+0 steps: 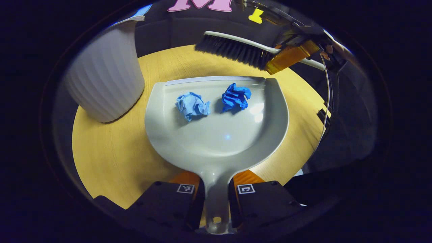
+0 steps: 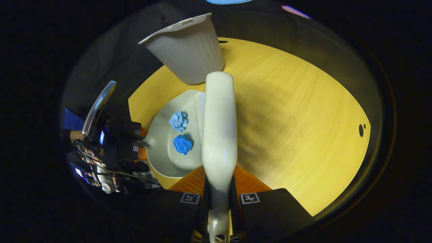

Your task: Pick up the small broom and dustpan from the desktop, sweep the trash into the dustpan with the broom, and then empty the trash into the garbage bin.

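My left gripper (image 1: 216, 189) is shut on the handle of the grey dustpan (image 1: 216, 135), which lies flat on the wooden table. Two crumpled paper balls rest in the pan: a light blue one (image 1: 192, 106) and a darker blue one (image 1: 236, 97). Beyond the pan's front lip the broom (image 1: 236, 50) hangs in the air, bristles down, held by the right gripper (image 1: 290, 55). In the right gripper view my right gripper (image 2: 219, 195) is shut on the white broom handle (image 2: 219, 135). The dustpan (image 2: 165, 152) and both paper balls (image 2: 179, 121) (image 2: 183, 144) lie to its left, with the left gripper (image 2: 135, 141) on the handle.
A white ribbed garbage bin (image 1: 104, 74) stands on the table to the left of the dustpan, close to its rim; the bin (image 2: 187, 54) stands beyond the broom in the right gripper view. Bare tabletop (image 2: 297, 128) spreads to the right. A hand and cables sit behind the right gripper.
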The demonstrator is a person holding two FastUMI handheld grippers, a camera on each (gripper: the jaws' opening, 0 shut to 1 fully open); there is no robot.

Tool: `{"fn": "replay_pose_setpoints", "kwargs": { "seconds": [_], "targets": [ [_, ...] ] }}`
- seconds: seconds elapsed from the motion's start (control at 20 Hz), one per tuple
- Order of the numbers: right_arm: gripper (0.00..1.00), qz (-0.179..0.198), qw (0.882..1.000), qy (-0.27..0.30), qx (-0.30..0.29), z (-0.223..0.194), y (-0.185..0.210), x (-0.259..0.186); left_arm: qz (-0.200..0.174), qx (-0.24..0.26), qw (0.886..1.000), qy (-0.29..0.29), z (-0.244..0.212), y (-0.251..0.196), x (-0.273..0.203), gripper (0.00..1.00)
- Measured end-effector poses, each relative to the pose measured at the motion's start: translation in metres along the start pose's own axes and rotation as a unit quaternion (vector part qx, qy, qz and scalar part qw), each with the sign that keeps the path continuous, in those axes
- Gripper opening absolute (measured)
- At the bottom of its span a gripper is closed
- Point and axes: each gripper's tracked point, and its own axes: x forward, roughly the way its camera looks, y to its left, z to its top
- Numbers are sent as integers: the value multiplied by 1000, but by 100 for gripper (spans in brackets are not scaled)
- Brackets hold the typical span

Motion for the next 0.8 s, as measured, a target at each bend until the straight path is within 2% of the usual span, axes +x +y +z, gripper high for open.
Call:
{"fn": "replay_pose_setpoints", "kwargs": {
  "seconds": [0.2,0.4,0.5,0.65,0.8],
  "targets": [
    [30,3,997,-49,56,-4,-51,-31,16,-49,998,-30,9,0,-12,30],
    [29,0,992,-84,91,-37,-108,-41,61,-76,995,-30,12,27,-72,30],
    [29,2,990,-91,106,-57,-102,-46,96,-75,992,-18,17,40,-121,31],
    [29,-10,986,-114,119,-76,-93,-57,97,-112,989,-9,31,38,-189,30],
    [29,-19,984,-137,116,-85,-74,-81,125,-145,981,-16,61,62,-212,30]
  ]
}}
